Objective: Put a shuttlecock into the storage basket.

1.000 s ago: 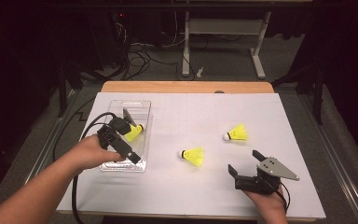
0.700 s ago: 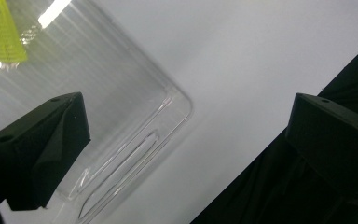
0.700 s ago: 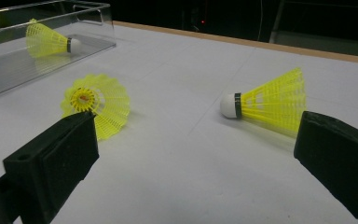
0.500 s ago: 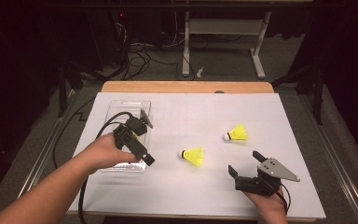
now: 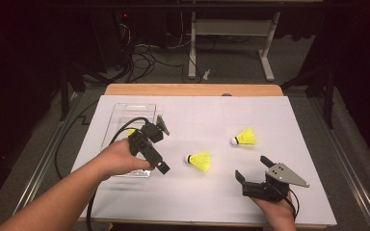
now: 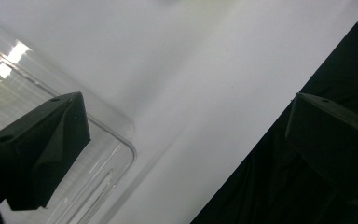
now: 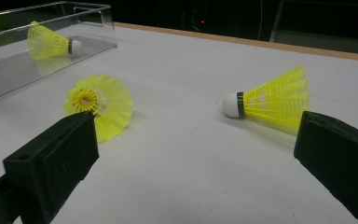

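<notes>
Right now your left hand (image 5: 120, 159) holds the left gripper (image 5: 161, 144) above the white table (image 5: 207, 115), by the right edge of the clear plastic tray (image 5: 120, 113). Your left arm comes in from the bottom left, slanting up to the right. The jaws are wide apart with nothing between them. In the left gripper view one jaw is over the tray's rounded corner (image 6: 121, 140).

One yellow shuttlecock (image 7: 51, 42) lies inside the tray. Another shuttlecock (image 5: 199, 160) lies on the table just to the right of the left gripper, apart from it. A third shuttlecock (image 5: 243, 138) lies farther right.

Your right hand (image 5: 274, 209) sits low at the near edge of the table and holds the right gripper (image 5: 253, 169). Its jaws are wide apart too and hold nothing. They point at the two loose shuttlecocks.
</notes>
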The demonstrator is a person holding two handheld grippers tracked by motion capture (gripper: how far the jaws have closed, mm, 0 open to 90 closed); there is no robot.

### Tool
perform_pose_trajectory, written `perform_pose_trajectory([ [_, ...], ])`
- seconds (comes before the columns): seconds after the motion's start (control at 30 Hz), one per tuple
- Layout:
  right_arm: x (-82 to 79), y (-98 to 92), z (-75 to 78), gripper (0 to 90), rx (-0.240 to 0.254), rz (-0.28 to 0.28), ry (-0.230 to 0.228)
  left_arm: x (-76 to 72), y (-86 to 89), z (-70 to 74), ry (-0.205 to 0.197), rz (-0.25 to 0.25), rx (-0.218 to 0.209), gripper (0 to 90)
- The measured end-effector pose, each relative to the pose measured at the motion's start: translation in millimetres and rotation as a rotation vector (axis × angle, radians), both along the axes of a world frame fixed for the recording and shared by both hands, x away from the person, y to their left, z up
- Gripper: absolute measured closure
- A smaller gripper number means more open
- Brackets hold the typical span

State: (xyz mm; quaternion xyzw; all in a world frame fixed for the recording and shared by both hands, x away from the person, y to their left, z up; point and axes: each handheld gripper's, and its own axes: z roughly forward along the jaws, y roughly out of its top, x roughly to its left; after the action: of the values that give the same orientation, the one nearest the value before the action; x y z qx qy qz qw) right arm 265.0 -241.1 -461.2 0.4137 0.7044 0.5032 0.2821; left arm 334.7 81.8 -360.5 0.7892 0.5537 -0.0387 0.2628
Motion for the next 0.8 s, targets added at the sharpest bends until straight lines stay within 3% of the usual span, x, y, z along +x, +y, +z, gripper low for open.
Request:
perform_pose_trajectory([
  [0.57, -3.7, 6.7, 0.4, 0.2, 0.002, 0.002, 0.002, -3.0, -21.7, -7.0, 0.016, -0.053, 0.000, 0.8],
  [0.67, -0.9, 10.3, 3.6, 0.1, 0.030, 0.007, 0.013, -1.8, -22.0, -8.5, 0.017, -0.056, -0.003, 0.8],
  [0.8, 7.9, 20.1, 14.7, 0.1, 0.003, 0.015, 0.009, 1.0, -21.1, -9.7, 0.021, -0.056, 0.001, 0.8],
])
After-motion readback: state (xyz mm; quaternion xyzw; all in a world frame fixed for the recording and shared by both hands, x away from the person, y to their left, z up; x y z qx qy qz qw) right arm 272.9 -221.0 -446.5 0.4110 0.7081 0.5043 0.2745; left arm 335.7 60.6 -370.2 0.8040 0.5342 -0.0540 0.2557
